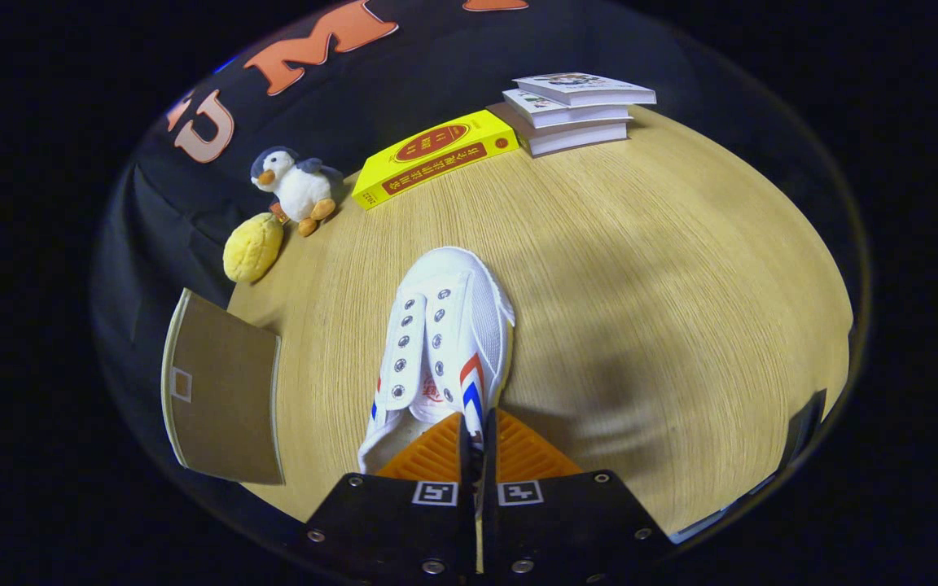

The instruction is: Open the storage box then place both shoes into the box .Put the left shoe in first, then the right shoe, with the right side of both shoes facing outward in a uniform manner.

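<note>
Between the jaws [479,443], clenched on its right side wall near the heel, sits 1 white shoe [444,342], toe pointing away over the wooden worktop [640,268]. Off to the left, a brown cardboard flap [221,391] (probably the storage box's opened lid) shows; its inside is hidden. By my reading, at least this shoe is not yet boxed.

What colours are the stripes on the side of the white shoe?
Red and blue stripes on the shoe, seen in the gripper view; the gripper pinches its side.
</note>
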